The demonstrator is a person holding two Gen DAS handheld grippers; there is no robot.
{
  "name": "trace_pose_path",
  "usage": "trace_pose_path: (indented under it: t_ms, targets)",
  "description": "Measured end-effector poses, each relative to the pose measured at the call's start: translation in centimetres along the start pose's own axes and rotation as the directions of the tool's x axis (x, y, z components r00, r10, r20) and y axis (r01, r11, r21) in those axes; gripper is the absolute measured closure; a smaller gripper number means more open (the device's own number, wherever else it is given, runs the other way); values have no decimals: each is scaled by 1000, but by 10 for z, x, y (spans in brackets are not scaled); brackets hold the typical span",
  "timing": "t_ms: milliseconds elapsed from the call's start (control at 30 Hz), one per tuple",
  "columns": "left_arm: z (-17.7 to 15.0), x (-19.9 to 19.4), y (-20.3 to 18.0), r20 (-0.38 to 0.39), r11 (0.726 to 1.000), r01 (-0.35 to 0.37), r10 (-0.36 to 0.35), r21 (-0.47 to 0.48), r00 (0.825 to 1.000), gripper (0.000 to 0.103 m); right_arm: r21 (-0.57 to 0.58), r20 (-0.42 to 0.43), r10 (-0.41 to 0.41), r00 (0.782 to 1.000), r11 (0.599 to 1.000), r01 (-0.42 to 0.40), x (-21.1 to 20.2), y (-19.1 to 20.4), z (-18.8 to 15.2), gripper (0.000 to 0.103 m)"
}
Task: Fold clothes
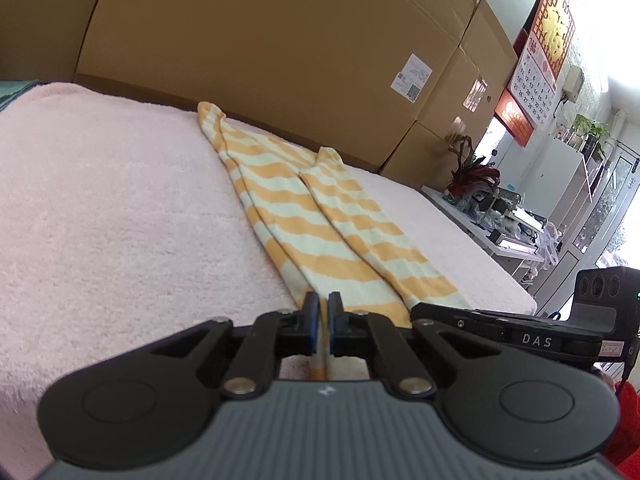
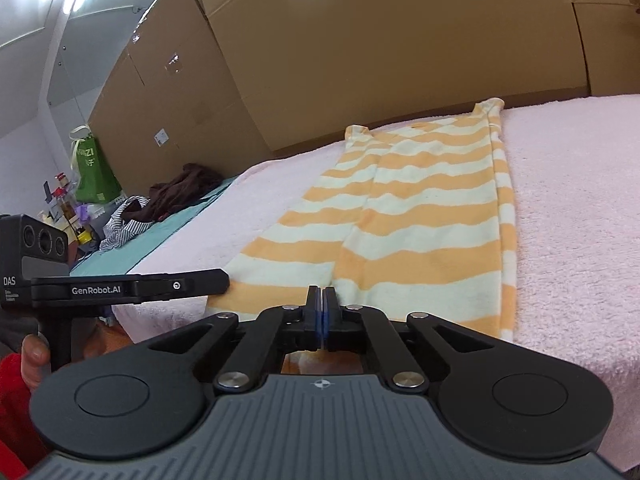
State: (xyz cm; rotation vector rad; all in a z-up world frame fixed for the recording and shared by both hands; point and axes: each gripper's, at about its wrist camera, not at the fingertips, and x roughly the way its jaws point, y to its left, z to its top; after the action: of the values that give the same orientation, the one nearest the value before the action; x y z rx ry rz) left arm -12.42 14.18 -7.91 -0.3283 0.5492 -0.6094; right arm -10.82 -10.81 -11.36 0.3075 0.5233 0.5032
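An orange-and-cream striped garment [image 1: 320,220] [image 2: 420,208] lies flat and lengthwise on a pink fluffy blanket [image 1: 120,200] [image 2: 580,200], its two straps at the far end. My left gripper [image 1: 324,300] is shut on the garment's near hem at its left part, and a strip of striped fabric shows between the pads. My right gripper [image 2: 322,294] is shut on the same hem further right, its blue pads pressed together over the cloth edge. Each gripper shows side-on in the other's view: the right gripper [image 1: 416,308] and the left gripper [image 2: 226,278].
Big cardboard boxes [image 1: 280,40] [image 2: 360,60] wall off the far edge of the blanket. Dark and striped clothes [image 2: 160,200] lie on a teal sheet [image 2: 152,240] to the left. A cluttered white desk [image 1: 492,216] stands beyond the right edge. A hand [image 2: 34,360] in a red sleeve holds the left handle.
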Motion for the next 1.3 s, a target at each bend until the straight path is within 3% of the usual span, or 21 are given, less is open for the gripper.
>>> trace_pose_path:
  t_ms: [133, 333, 500, 567, 600, 633, 833, 933, 1033, 1133, 1200, 1300]
  targets:
    - [1, -1, 4, -4, 1000, 19, -19, -17, 1000, 102, -27, -24, -11, 1000, 1000, 10, 2, 5, 2, 101]
    - [0, -3, 1, -12, 1000, 12, -12, -2, 1000, 97, -9, -94, -125, 988, 992, 125, 2, 21, 14, 96]
    - [-2, 3, -5, -21, 1000, 12, -11, 28, 1000, 92, -38, -72, -135, 988, 990, 133, 11, 30, 8, 75]
    - [-3, 5, -7, -21, 999, -10, 11, 48, 1000, 102, -52, -48, -141, 989, 989, 139, 12, 32, 5, 80]
    - [-3, 3, -8, -11, 998, -10, 11, 59, 1000, 103, -64, -36, -156, 987, 986, 154, 12, 33, 4, 96]
    - [-2, 0, -9, 3, 998, -5, 5, 68, 1000, 103, -71, -25, -166, 986, 984, 164, 12, 32, 3, 97]
    - [4, -17, -8, 57, 997, 24, -28, 70, 998, 103, -12, 46, -65, 997, 998, 66, -3, 29, 2, 98]
    - [4, -17, -4, 48, 998, 2, -5, 62, 999, 103, -12, 66, -20, 998, 1000, 21, -6, 31, 5, 98]
    - [-2, -8, 1, -13, 999, -14, 14, 38, 1000, 103, 28, 24, -14, 1000, 1000, 14, 3, 25, 3, 96]
    - [-6, -5, -1, -23, 999, 2, -1, 32, 1000, 103, 69, -15, -9, 1000, 998, 10, 5, 17, -1, 91]
    - [-5, -4, -2, -22, 999, 17, -16, 30, 1000, 103, 59, -19, 16, 1000, 998, -15, 2, 18, -3, 84]
    - [-4, -1, -4, -28, 999, 21, -20, 33, 999, 103, 19, -24, 36, 999, 999, -36, -3, 23, -7, 80]
